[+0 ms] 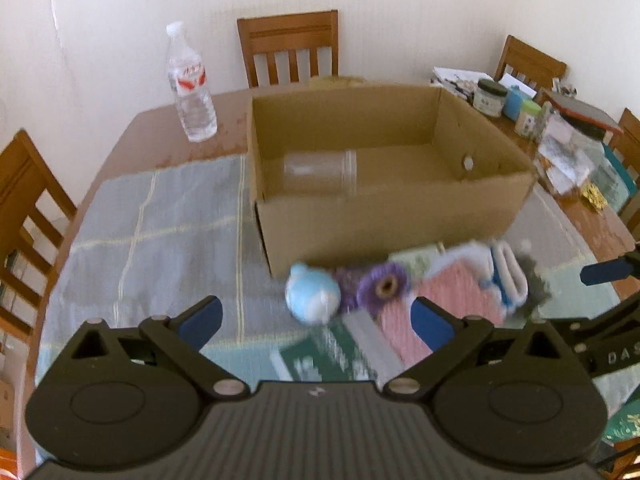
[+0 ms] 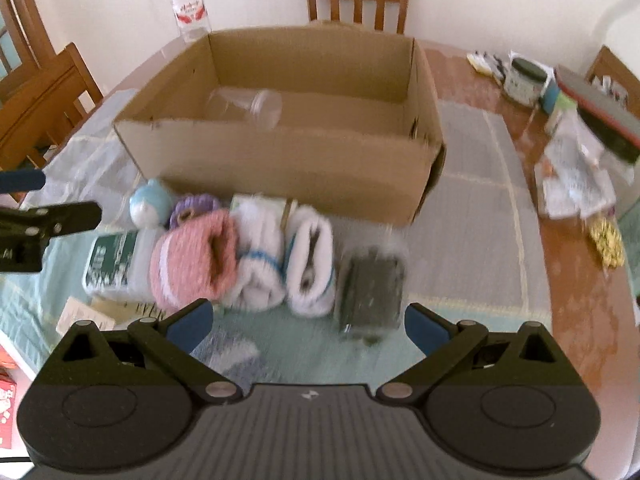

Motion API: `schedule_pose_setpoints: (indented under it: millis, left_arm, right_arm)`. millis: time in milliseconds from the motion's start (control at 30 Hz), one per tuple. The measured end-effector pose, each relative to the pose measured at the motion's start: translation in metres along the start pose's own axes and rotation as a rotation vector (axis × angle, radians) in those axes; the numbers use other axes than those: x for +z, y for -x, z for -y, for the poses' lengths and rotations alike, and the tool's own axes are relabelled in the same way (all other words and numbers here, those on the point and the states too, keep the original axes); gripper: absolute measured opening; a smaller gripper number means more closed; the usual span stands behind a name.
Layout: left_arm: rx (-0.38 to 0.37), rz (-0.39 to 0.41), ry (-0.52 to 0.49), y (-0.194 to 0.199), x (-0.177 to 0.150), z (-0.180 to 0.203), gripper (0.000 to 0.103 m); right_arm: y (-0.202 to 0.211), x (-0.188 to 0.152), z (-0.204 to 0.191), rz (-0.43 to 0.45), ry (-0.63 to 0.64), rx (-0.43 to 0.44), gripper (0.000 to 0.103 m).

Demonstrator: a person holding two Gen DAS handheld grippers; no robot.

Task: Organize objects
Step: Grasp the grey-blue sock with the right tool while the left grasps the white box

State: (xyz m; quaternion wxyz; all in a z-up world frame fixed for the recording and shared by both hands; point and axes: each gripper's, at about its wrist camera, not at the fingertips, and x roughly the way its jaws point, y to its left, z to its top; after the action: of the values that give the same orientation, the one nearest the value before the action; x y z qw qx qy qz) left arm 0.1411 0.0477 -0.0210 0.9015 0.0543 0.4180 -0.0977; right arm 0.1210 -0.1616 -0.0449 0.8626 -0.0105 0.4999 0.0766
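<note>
One clear jar (image 2: 244,107) in one box (image 2: 280,160); two white rolls (image 2: 310,260); both grippers' fingers (image 2: 188,322) wide apart, empty.

Bright, soft daylight; motion blur mid-frame, fisheye bending and dark corners.

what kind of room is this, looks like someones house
Most likely a home dining room. Wooden dining chairs stand around a wooden table against a plain wall, and the far end holds everyday clutter such as jars and papers. A cardboard box and rolled socks suit household tidying.
</note>
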Motion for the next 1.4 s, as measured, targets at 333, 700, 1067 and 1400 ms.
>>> schedule_pose_setpoints:
  millis: [333, 700, 1067, 1400]
  left_arm:
    - [0.04, -0.056, 0.019, 0.006, -0.052, -0.015, 0.1]
    - [0.063, -0.077, 0.058, 0.011, -0.069, -0.037, 0.1]
    - [-0.015, -0.094, 0.01, 0.004, -0.073, -0.031, 0.1]
    - [-0.099, -0.135, -0.051, -0.008, -0.086, -0.017, 0.1]
  right_arm:
    - [-0.018, -0.013, -0.023, -0.032, -0.055, 0.05, 0.103]
    - [-0.062, -0.021, -0.032, -0.096, -0.084, 0.001, 0.103]
    - [-0.05, -0.05, -0.001, -0.127, -0.097, -0.016, 0.103]
    - [-0.05, -0.06, -0.003, -0.102, 0.028, -0.065, 0.103]
